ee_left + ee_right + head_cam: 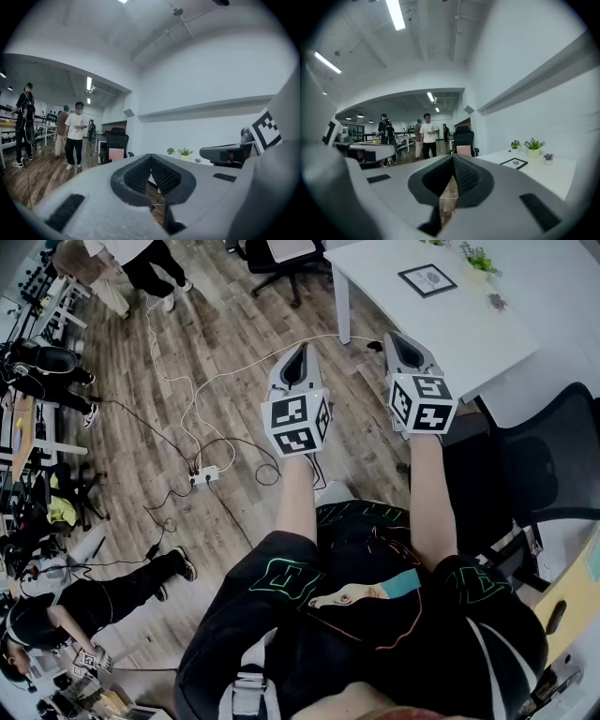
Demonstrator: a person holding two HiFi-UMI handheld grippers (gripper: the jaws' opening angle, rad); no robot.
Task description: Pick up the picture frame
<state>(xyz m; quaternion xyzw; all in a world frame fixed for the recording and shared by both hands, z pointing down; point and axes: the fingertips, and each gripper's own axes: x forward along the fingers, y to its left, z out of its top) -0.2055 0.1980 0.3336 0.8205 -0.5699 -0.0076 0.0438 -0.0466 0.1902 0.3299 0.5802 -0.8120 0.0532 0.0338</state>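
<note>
The left tongs point(300, 350) and right tongs point(399, 337) are pressed together, empty, well short of the picture frame point(427, 279) lying flat on the far bench point(511, 329). If they arrive unopened, they could shove it away.

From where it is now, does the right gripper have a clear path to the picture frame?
Probably yes: only bare white table lies between the right gripper and the picture frame, but its jaws are shut.
</note>
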